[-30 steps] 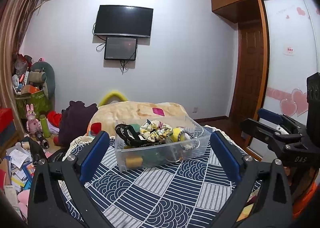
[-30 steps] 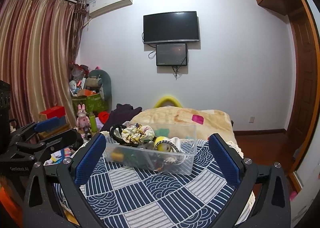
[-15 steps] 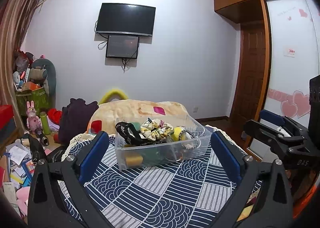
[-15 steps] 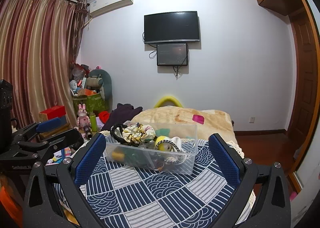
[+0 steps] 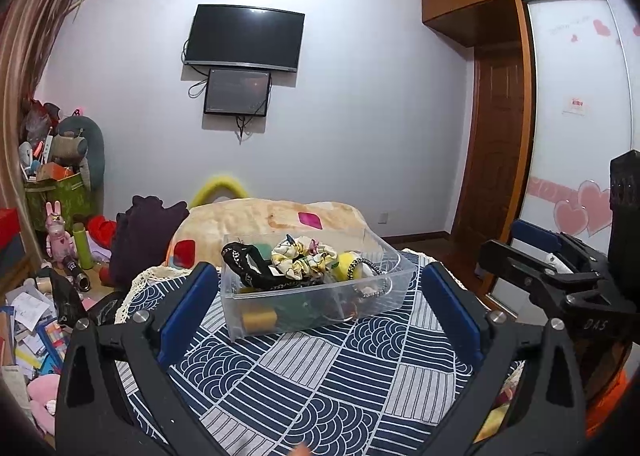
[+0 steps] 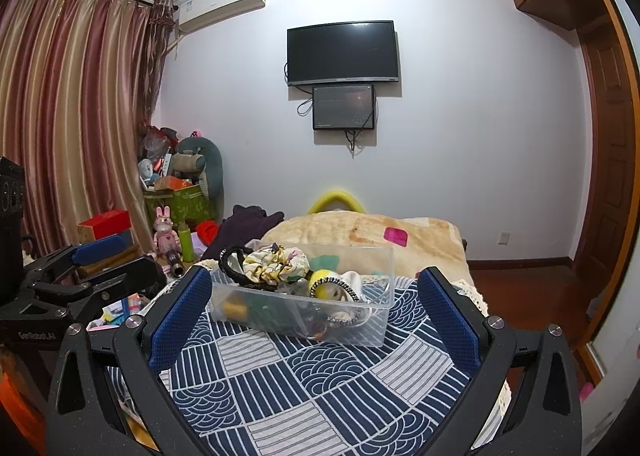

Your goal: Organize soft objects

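Observation:
A clear plastic bin stands on a blue-and-white patterned cloth. It holds soft hair things: a floral scrunchie, a black lace band, a yellow ball and a beaded band. My left gripper is open and empty, held short of the bin. My right gripper is open and empty, also short of the bin. Each gripper shows at the edge of the other's view.
A beige blanket covers the bed behind the bin, with a dark purple garment beside it. Toys, boxes and papers clutter the floor at the left. A wardrobe and door stand at the right.
Both grippers have stayed open and nearly still. The left view has tilted up slightly, so the bin sits a little lower in it.

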`<state>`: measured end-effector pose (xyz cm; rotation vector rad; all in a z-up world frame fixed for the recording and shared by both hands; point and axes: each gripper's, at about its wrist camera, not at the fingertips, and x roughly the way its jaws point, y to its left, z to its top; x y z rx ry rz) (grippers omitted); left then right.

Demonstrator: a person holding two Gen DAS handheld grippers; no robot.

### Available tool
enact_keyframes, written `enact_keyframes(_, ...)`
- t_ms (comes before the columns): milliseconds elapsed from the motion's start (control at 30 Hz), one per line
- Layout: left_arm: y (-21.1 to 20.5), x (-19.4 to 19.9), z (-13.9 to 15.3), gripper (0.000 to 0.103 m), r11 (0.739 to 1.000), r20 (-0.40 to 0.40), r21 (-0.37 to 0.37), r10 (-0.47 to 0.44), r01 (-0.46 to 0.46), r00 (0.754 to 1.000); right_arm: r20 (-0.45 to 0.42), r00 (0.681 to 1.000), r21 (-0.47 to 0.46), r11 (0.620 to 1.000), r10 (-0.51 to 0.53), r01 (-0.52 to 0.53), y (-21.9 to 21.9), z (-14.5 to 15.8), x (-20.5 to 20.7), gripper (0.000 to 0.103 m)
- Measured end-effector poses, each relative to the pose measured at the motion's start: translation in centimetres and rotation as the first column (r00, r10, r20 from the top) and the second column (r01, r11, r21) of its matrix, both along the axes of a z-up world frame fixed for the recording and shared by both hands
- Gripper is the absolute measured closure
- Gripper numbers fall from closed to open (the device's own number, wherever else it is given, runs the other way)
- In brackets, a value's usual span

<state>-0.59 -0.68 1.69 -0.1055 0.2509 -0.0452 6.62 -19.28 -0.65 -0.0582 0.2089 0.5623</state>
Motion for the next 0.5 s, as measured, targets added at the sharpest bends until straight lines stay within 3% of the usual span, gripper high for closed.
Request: enact_keyframes(500, -0.15, -0.12, -0.03, 0.0, 1.0, -0.016, -0.005, -0.019, 0.019, 1.0, -0.01, 1.0, 0.0, 1.0, -0.002, 0.002, 0.07, 0.0, -0.03, 0.0)
